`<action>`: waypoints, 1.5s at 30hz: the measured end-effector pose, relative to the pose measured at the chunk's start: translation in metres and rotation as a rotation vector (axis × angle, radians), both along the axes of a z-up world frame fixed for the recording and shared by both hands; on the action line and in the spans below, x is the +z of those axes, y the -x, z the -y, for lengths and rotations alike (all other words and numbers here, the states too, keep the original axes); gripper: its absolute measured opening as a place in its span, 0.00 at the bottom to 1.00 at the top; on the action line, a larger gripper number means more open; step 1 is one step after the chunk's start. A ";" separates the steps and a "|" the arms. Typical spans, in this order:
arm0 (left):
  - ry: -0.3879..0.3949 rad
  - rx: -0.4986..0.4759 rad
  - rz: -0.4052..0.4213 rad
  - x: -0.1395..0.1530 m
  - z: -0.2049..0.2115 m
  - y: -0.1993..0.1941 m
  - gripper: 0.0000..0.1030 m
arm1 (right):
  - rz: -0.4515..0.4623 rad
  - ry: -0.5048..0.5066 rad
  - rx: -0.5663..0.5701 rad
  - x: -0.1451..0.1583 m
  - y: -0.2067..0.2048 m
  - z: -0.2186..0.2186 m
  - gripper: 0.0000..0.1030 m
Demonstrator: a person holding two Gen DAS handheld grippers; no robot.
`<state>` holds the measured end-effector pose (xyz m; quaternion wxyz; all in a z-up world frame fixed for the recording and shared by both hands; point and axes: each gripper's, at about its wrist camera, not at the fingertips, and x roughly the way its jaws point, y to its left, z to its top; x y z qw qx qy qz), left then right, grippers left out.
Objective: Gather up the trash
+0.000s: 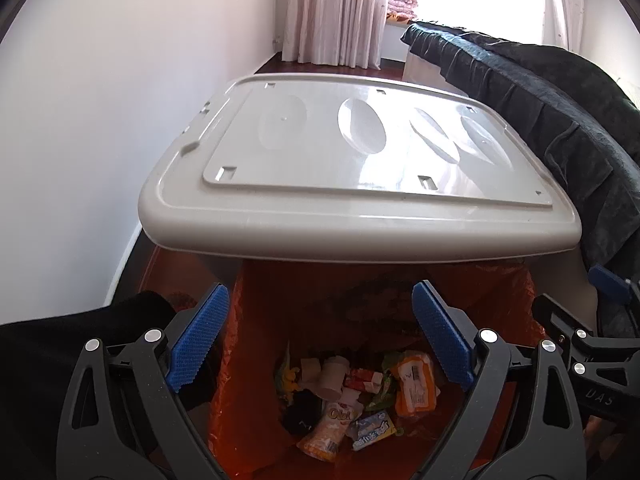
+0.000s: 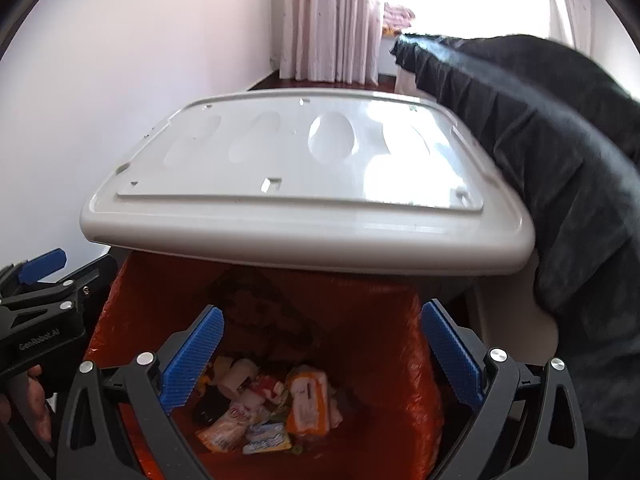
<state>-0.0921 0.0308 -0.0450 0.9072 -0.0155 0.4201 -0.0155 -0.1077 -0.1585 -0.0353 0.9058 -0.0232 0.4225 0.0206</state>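
Note:
An orange bag (image 1: 264, 320) lines a bin below both grippers. At its bottom lies a heap of trash: an orange packet (image 1: 414, 390), a white cup (image 1: 332, 378), a snack wrapper (image 1: 330, 428) and a blue wrapper (image 1: 372, 430). The same heap shows in the right wrist view, with the orange packet (image 2: 308, 404). My left gripper (image 1: 320, 292) hangs over the bag's mouth, open, with nothing between its blue pads. Beside it, my right gripper (image 2: 323, 312) is also open and holds nothing. Each one appears at the edge of the other's view: right gripper (image 1: 600, 320), left gripper (image 2: 40, 280).
A grey plastic lid (image 1: 360, 216) on a box juts over the far side of the bin. A dark blanket (image 1: 560, 100) drapes at the right. A white wall (image 1: 100, 120) stands on the left, curtains (image 1: 332, 12) at the back. A black cloth shape (image 1: 80, 332) lies beside my left fingers.

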 end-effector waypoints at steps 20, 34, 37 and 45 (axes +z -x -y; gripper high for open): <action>-0.029 0.059 0.133 0.051 -0.004 -0.063 0.88 | 0.160 0.013 -0.043 0.062 -0.079 0.022 0.95; -0.059 0.022 0.210 0.073 0.022 -0.138 0.89 | 0.295 0.068 -0.107 0.095 -0.155 0.026 0.95; -0.079 0.024 0.216 0.073 0.028 -0.148 0.89 | 0.290 0.058 -0.127 0.087 -0.158 0.031 0.95; -0.007 0.003 0.221 0.073 0.036 -0.162 0.89 | 0.255 0.036 -0.126 0.080 -0.164 0.026 0.95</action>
